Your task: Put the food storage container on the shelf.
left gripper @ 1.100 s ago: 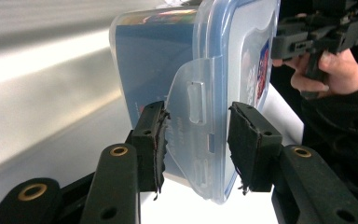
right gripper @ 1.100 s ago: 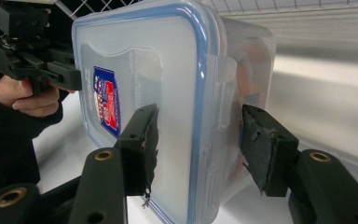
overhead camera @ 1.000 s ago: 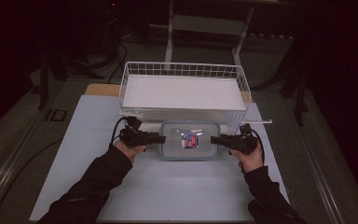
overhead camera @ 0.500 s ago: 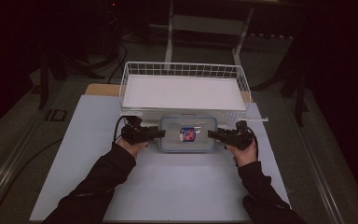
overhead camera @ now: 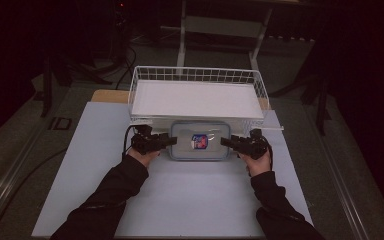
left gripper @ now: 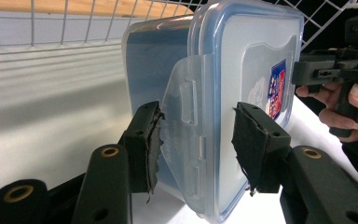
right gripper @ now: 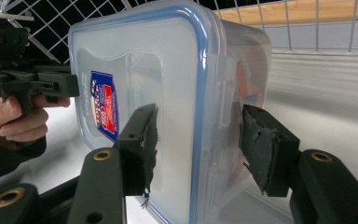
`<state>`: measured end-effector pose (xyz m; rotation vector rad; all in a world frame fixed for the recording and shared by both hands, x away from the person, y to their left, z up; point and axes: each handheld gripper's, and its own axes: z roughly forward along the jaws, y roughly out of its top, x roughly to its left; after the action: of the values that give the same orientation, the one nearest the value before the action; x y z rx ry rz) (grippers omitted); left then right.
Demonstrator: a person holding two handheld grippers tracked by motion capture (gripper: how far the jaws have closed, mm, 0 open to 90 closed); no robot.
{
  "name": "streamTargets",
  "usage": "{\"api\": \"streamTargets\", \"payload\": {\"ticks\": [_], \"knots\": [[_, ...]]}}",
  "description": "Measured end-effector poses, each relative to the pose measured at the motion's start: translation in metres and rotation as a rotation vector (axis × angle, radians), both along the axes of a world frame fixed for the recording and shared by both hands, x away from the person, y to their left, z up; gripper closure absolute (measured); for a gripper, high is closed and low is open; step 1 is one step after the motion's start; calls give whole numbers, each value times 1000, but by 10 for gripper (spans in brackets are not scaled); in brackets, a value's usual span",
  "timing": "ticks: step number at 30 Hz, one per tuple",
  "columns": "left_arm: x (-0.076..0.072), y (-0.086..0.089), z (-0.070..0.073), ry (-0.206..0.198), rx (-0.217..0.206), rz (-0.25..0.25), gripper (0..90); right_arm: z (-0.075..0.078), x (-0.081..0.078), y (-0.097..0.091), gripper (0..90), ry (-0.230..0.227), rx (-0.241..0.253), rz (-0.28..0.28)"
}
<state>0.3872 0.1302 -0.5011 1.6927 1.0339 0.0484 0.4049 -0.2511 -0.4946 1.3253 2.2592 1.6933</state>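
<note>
Clear rectangular plastic box with blue-rimmed lid (overhead camera: pixel 199 140) on desk, against white wire basket (overhead camera: pixel 195 75). My left gripper (left gripper: pixel 196 140) and right gripper (right gripper: pixel 196 144) straddle its end latches, fingers part-open, not clamping (gaps visible). Next, I judge: close both, lift level.

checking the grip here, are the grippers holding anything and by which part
Both straddle the lidded plastic container at its short ends: the left gripper over the lid's latch flap, the right gripper over the opposite edge. Whether the pads actually clamp cannot be told.
</note>
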Motion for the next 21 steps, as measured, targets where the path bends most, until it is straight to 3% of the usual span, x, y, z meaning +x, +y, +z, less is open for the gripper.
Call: {"api": "streamTargets", "payload": {"ticks": [2,6,11,17,21], "knots": [[1,0,-1,-2,-14,6,520,0,0,1,458,6,2,-9],[2,-2,-3,-13,-22,26,506,2,-1,9,409,-24,-45,-38],[3,-7,-3,-21,1,49,465,1,1,13,378,-1,-27,-79],[4,-6,-8,-18,-38,78,449,3,2,22,326,30,-54,-114],[3,-9,-10,-36,-31,114,434,2,3,23,317,22,-46,-133]]}}
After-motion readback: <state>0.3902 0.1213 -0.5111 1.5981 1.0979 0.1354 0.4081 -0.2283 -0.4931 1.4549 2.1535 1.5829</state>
